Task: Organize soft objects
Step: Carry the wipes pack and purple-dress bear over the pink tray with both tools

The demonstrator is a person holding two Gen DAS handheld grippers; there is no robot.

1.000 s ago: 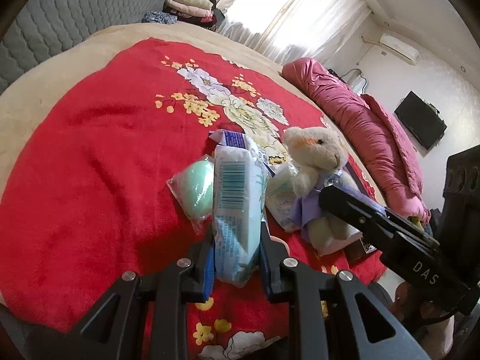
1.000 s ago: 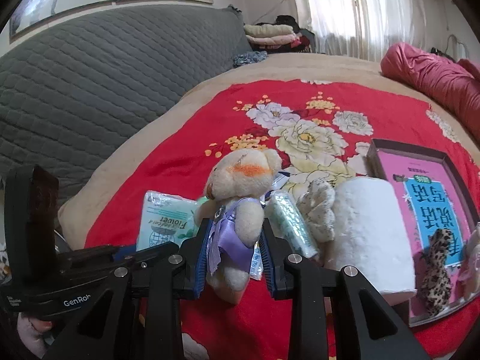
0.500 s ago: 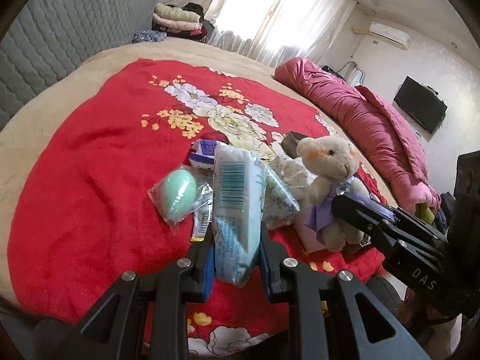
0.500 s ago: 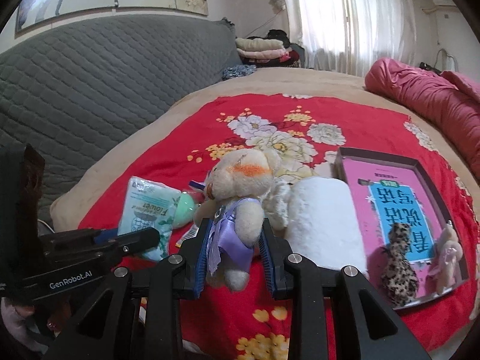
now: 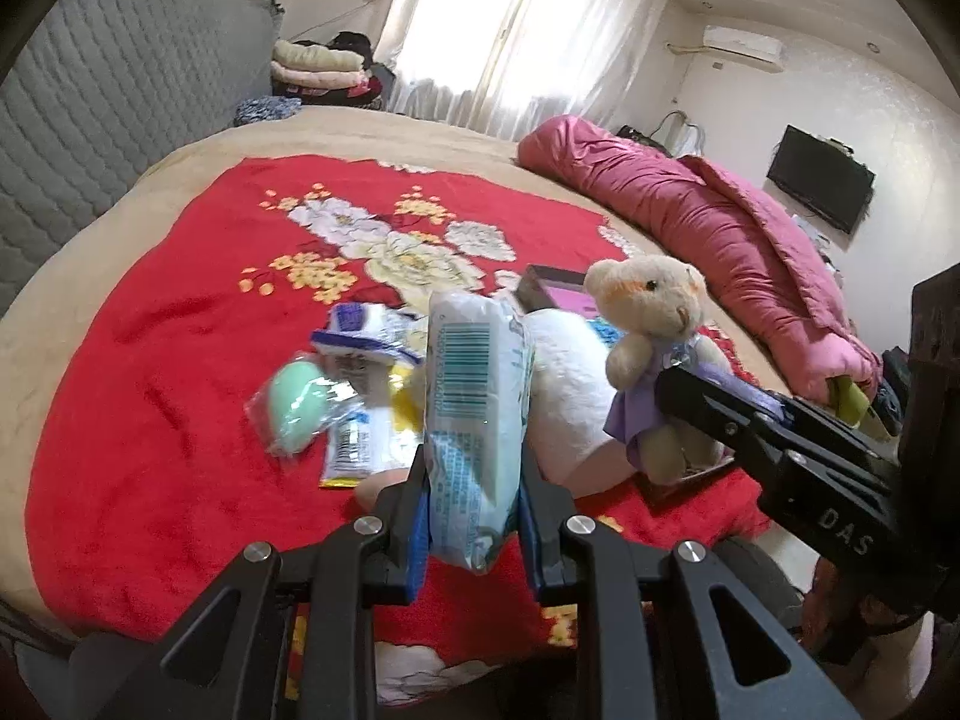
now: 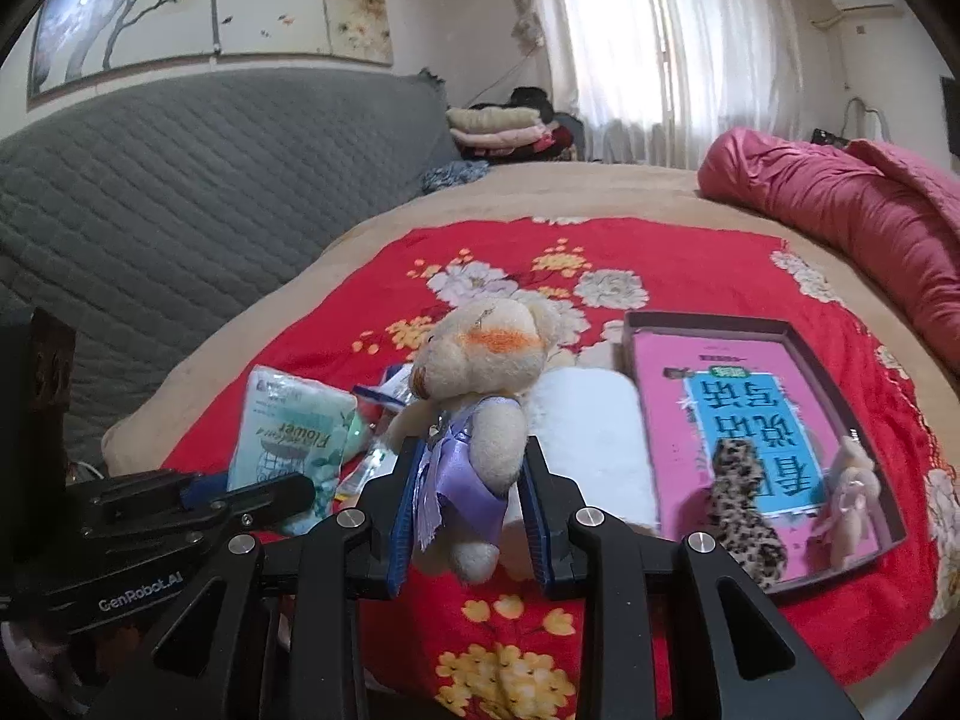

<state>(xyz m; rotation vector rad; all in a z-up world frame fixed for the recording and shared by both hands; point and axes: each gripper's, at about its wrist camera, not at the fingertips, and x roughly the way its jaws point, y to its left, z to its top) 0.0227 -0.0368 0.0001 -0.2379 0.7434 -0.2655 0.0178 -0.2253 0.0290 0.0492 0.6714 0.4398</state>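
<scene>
My left gripper [image 5: 474,480] is shut on a pale blue tissue pack [image 5: 477,396], held upright above the red flowered blanket [image 5: 150,408]. My right gripper [image 6: 468,480] is shut on a cream teddy bear [image 6: 480,372] in a purple dress, also lifted off the bed. Each view catches the other gripper: the bear [image 5: 651,324] shows at the right of the left wrist view, the tissue pack [image 6: 288,438] at the left of the right wrist view. A white fluffy roll [image 6: 588,444] lies just behind the bear.
A dark box lid with a pink and blue card [image 6: 744,408] holds a leopard-print toy [image 6: 744,516] and a small pink toy [image 6: 849,504]. A green sponge in a bag [image 5: 294,408] and wrapped packets [image 5: 360,348] lie on the blanket. A pink duvet [image 5: 708,222] lies along the far right.
Both grippers have drawn back and risen with their loads, so more of the bed shows. The box lid, roll and packets now sit farther ahead.
</scene>
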